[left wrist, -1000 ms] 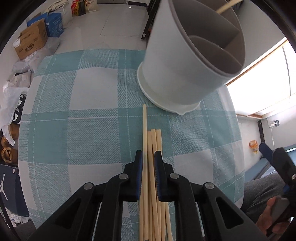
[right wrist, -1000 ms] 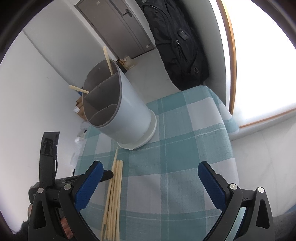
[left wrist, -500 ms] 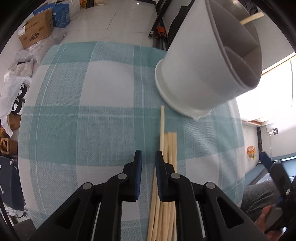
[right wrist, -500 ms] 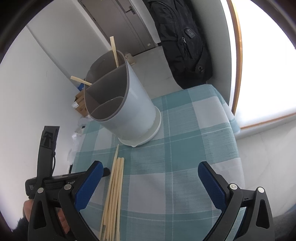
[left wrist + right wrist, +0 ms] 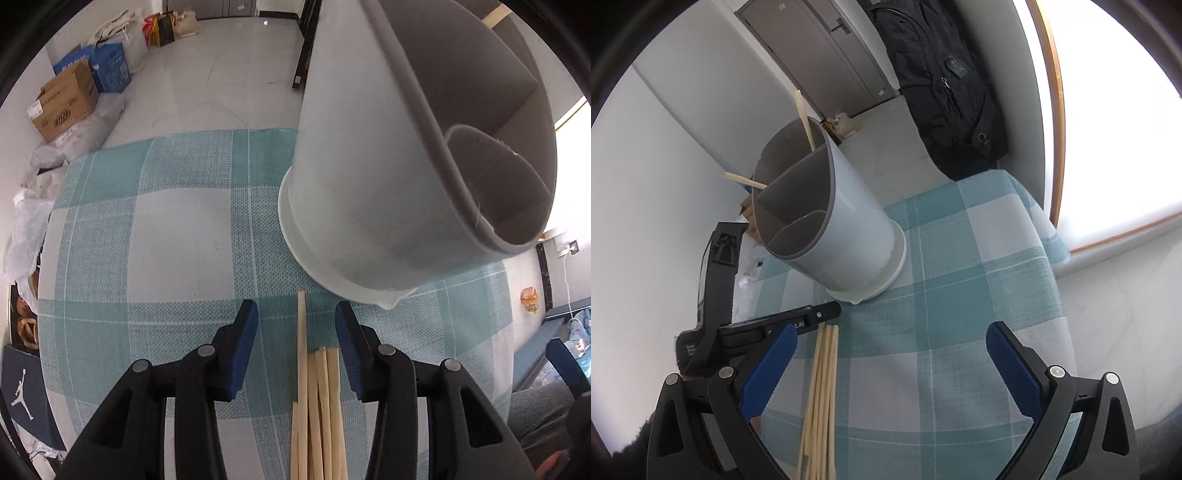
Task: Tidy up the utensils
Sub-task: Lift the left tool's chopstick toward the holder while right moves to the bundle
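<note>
- Left wrist view: the left gripper (image 5: 295, 325) is being shown with its fingers part-way apart; they have just been opening, and the bundle of chopsticks (image 5: 317, 398) is lying between them on the checked tabletop (image 5: 166, 229), with no pad pressing on any stick.
- The longest chopstick (image 5: 301, 332) is sticking out ahead of the rest, so, as a judgement, several sticks are likely being caught at once if the fingers are closed here, and the bundle is being risked fanning or rolling.
- The utensil holder (image 5: 388, 184) is standing just beyond the stick tips; its base rim could be nudged by the right-hand finger if the approach is being carried further forward.
- Right wrist view: the right gripper (image 5: 890, 365) is being held wide apart with nothing between its fingers, above bare cloth beside the chopsticks (image 5: 823, 387).
- Two chopsticks (image 5: 805, 118) are already being kept in the holder (image 5: 842, 229), leaning outward; a careless drop-in could be knocking them or landing in the wrong compartment.
- The near ends of the bundle are being cut off by the lower frame edge in both views, so the count of sticks cannot be told.
- The holder's compartment floors are being hidden by its walls.
- The person's hands are being largely hidden behind the gripper bodies.
</note>
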